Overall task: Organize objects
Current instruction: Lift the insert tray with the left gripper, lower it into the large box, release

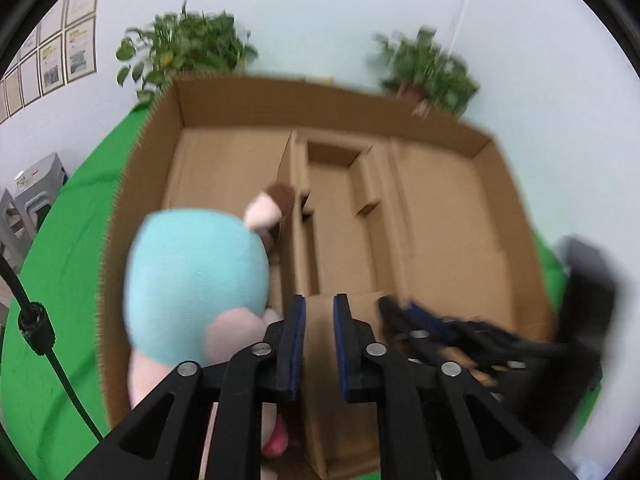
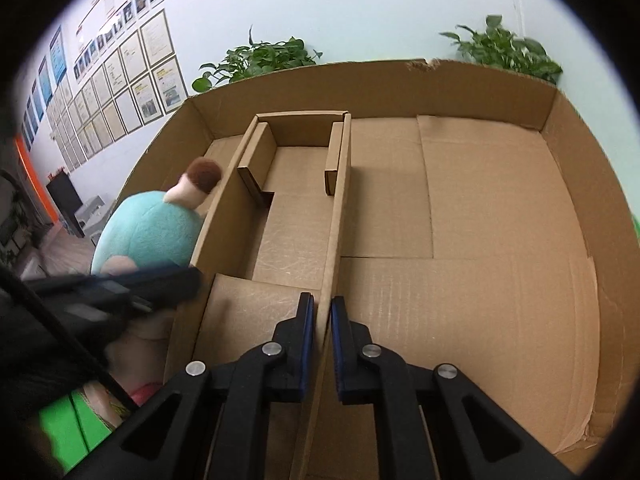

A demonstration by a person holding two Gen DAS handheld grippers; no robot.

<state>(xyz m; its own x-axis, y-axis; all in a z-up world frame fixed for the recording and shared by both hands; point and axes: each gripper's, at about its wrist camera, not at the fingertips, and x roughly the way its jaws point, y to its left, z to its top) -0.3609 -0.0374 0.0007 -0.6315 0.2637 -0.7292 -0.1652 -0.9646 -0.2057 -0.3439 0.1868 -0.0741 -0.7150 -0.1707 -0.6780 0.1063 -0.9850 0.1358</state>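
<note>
**Right tool clamped on divider wall, plush in left compartment**

While the right tool (image 2: 319, 344) sits low centre in its view with both pads pinched onto the top edge of the cardboard divider wall (image 2: 335, 216), the plush toy (image 2: 148, 232) sits at left of frame, in the left compartment of the cardboard box (image 2: 580, 184), pressed against the inner insert's left wall. Plush: teal round body, pink parts, brown tuft on top; lower half hidden behind the left tool (image 2: 176, 284), blurred, at frame left.

Left wrist view: left tool (image 1: 320, 344) bottom centre, pads slightly apart with a cardboard flap (image 1: 320, 320) in the gap; contact unclear, so cannot tell if it grips. Plush toy (image 1: 196, 280) fills left-centre, just beside the left finger (image 1: 294, 344). Right tool (image 1: 404, 312) blurred at lower right. Box (image 1: 256, 96) rests on green tabletop (image 1: 60, 280). Two potted plants (image 1: 188, 48) behind the box at top; framed papers (image 1: 52, 60) on wall upper left; grey stool (image 1: 36, 188) at left edge.
</note>
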